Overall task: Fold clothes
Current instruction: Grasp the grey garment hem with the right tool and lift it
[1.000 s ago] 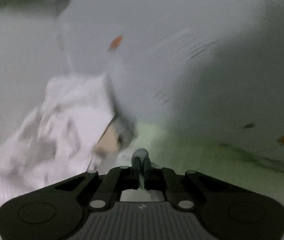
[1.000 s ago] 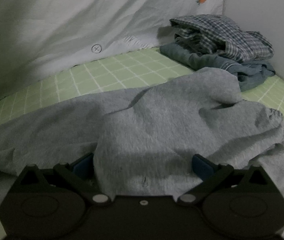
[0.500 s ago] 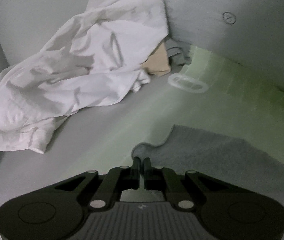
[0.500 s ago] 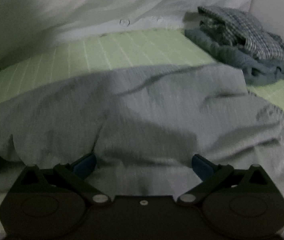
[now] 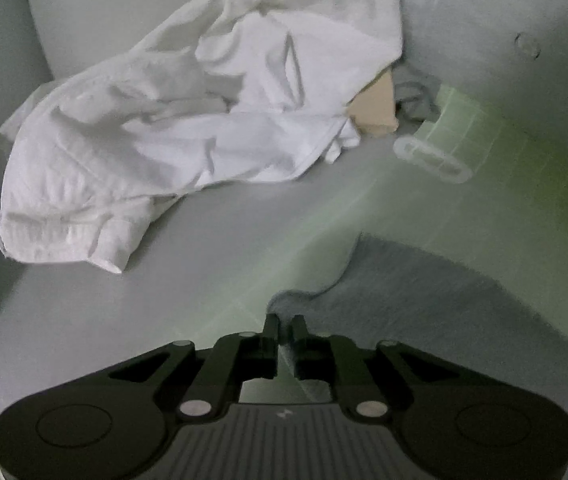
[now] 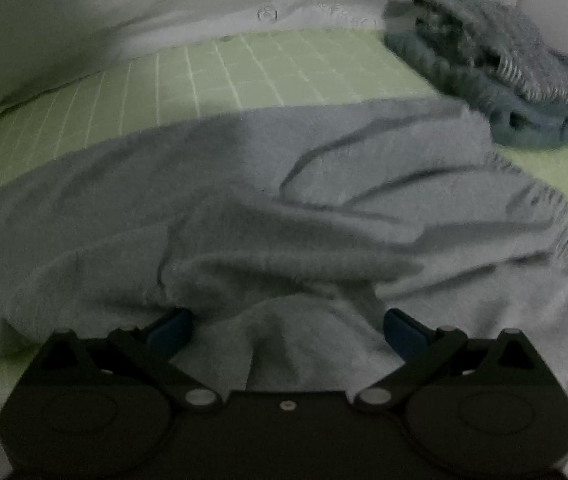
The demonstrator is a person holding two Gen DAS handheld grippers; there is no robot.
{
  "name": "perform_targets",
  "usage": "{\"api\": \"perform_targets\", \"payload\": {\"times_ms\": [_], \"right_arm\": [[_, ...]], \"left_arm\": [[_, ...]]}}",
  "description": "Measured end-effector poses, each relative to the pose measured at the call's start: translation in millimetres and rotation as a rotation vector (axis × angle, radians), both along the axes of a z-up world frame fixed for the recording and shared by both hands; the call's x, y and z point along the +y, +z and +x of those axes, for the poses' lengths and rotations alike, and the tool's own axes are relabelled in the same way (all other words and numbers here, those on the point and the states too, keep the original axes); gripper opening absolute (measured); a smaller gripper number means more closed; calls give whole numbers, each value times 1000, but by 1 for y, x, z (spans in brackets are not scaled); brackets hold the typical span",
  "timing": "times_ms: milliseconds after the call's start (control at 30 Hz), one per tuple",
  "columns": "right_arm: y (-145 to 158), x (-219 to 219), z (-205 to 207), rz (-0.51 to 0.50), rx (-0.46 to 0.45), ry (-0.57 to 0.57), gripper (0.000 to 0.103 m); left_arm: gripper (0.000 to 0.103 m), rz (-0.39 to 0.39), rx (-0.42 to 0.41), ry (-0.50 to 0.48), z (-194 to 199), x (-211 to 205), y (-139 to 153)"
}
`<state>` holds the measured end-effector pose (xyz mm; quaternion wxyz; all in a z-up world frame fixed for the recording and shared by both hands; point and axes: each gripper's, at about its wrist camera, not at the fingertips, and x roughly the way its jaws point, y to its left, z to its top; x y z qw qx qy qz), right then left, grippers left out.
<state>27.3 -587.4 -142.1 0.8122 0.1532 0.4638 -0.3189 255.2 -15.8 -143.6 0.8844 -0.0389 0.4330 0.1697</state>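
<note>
A grey knit garment point(image 6: 284, 200) lies spread and rumpled on the green checked bed sheet point(image 6: 212, 68). My left gripper point(image 5: 285, 322) is shut on a corner of the grey garment point(image 5: 424, 292), low over the sheet. My right gripper point(image 6: 288, 320) is open, its blue-padded fingers point(image 6: 172, 330) wide apart with a fold of the grey garment bunched between them.
A crumpled white shirt point(image 5: 188, 120) lies at the far left over a beige item point(image 5: 376, 108). A clear plastic ring piece point(image 5: 432, 158) lies on the sheet. A pile of plaid and blue clothes point(image 6: 496, 64) sits at the back right. A white duvet point(image 6: 164, 4) runs along the back.
The left gripper swung down from a blurred view to hold the garment corner low over the sheet. The grey garment under the right gripper has flattened and shifted.
</note>
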Motion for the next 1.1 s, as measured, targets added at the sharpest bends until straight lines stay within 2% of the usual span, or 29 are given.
{"api": "perform_targets", "payload": {"times_ms": [33,100,233,300,400,533,667,733,767,800,833,933,1100], "right_arm": [[4,-3,0,-19,-22,-3,103],[14,-12,3,-51,-65,-20,103],[24,-41,18,-112,-108,-75,103],[23,-55,29,-120,-106,-101,103],[19,-71,40,-122,-103,-124,103],[12,-85,49,-106,-97,-157,103],[7,-86,53,-102,-76,-159,103],[6,-86,54,-104,-67,-154,103],[7,-86,53,-105,-66,-156,103],[7,-86,53,-105,-67,-162,103],[7,-85,52,-106,-68,-166,103],[9,-83,51,-110,-72,-172,103],[23,-85,46,-180,-118,-172,103]], "left_arm": [[21,4,-16,-13,-1,-1,5],[44,7,-46,-54,-2,-4,14],[56,-2,-56,-159,11,-16,18],[66,5,-37,-213,22,-24,13],[71,30,-8,-287,36,-35,0],[72,115,31,-290,60,-41,-24],[73,53,47,-275,74,-34,-35],[63,20,41,-279,77,-32,-37],[46,-1,38,-283,79,-31,-38],[22,-44,35,-296,80,-31,-37],[6,-63,32,-306,81,-33,-36],[4,59,19,-352,85,-49,-35],[4,134,-24,-247,111,-34,-25]]}}
